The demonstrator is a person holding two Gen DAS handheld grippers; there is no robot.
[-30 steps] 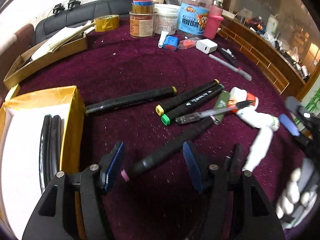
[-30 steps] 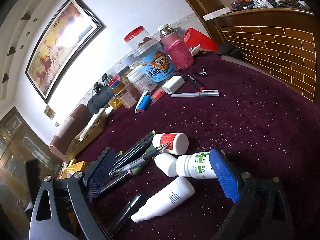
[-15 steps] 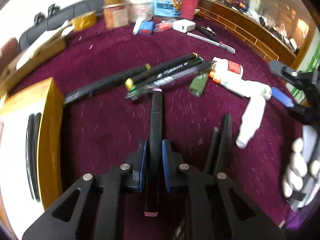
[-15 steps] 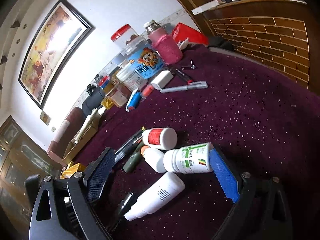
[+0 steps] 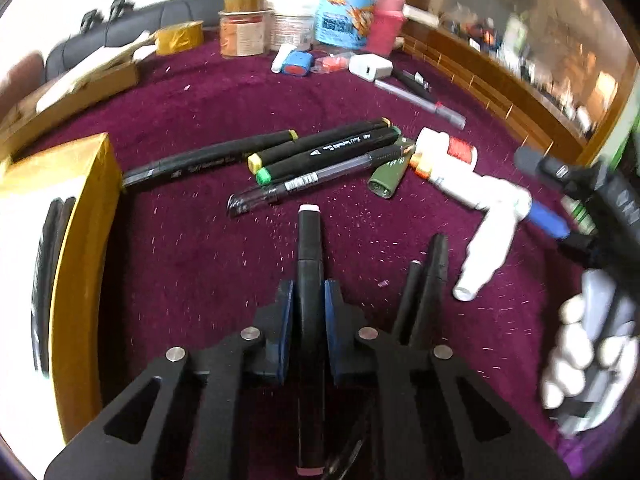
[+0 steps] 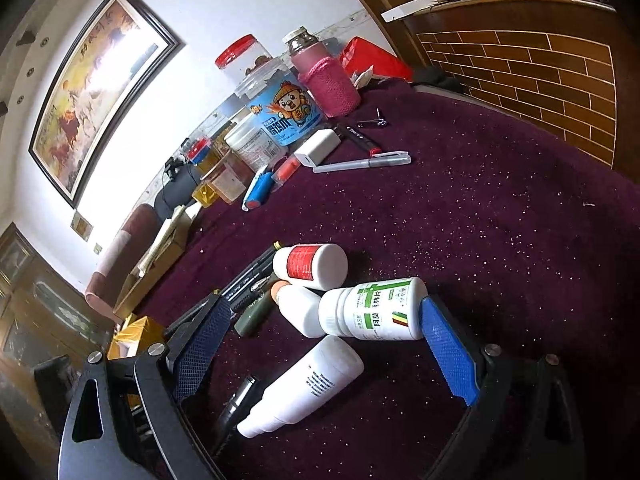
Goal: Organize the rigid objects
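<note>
Our left gripper (image 5: 308,312) clamps a black marker (image 5: 309,256) above bare cloth (image 5: 192,264), the gold box (image 5: 86,216) to its left. Our right gripper (image 6: 320,344) gapes wide around the white bottles (image 6: 372,308), near the table's wooden edge (image 6: 520,60).

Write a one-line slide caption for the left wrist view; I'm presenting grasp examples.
Left gripper clamps a pink-capped black marker above the maroon tablecloth, beside a gold box.
</note>
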